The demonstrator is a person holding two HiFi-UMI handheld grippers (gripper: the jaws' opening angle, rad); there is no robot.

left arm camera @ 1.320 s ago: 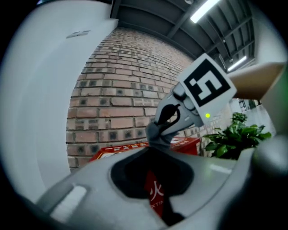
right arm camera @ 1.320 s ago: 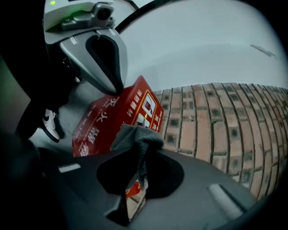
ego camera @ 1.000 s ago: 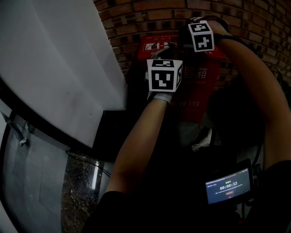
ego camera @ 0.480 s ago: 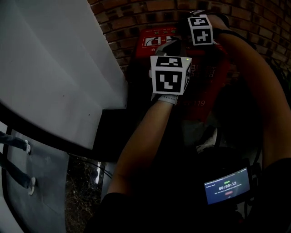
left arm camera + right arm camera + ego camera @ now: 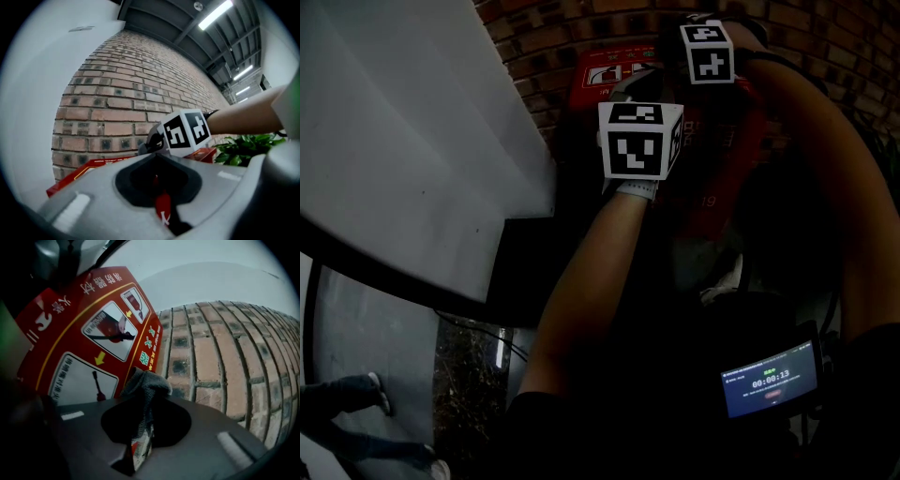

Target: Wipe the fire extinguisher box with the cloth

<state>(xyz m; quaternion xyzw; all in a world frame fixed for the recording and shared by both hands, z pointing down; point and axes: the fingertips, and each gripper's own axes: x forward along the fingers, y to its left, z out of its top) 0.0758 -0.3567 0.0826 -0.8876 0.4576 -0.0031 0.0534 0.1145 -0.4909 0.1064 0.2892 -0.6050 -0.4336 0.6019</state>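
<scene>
The right gripper (image 5: 140,434) has its jaws clamped on a crumpled grey cloth (image 5: 146,383), whose tuft sticks out past the tips. It points at the far edge of the red metal fire extinguisher box (image 5: 724,183), where the box meets the red-brown brick wall (image 5: 220,366). In the right gripper view the box's printed instruction panel (image 5: 91,336) lies to the left of the cloth and the bricks to the right. A wipe would therefore seem to run leftward across that panel. Whether the cloth touches the box or hangs just off it cannot be told. The box appears to stand upright against the wall, long axis vertical, with its front face dropping towards the person. The right gripper is nearer the top far edge. The left gripper (image 5: 159,190) sits lower, over the front edge, with its jaws drawn together. Only a red sliver shows in the slit, probably the box seen through it, and nothing seems to be gripped. In the head view the arms and both marker cubes cover much of the box, and its lower part is lost in shadow.
</scene>
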